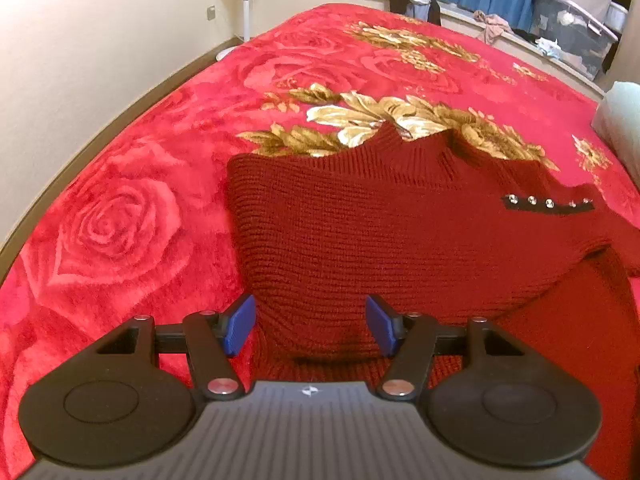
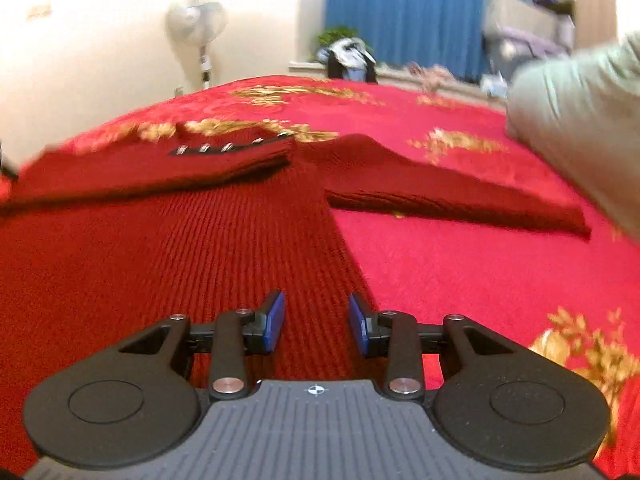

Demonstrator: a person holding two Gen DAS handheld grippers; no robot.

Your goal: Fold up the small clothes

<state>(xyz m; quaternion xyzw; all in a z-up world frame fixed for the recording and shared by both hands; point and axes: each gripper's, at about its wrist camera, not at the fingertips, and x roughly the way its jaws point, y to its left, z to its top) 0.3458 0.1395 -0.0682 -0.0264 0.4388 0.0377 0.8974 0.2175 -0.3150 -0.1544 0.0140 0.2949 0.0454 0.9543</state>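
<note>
**Sweater partly folded**

The red sweater (image 1: 380,220) is spread on the bed (image 1: 120,220), one side already folded over; the right sleeve (image 2: 440,196) is left out. Both the left claw (image 1: 311,326) and right claw (image 2: 316,326) are held open, empty.

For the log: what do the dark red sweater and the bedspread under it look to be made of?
The sweater looks like chunky ribbed knit, probably wool or acrylic: rows of stitches show clearly, matte. A black strip with shiny metal-looking studs sits near its shoulder. The bedspread looks like plush fleece, with a fuzzy, slightly glossy pile and printed roses and gold leaves.
</note>
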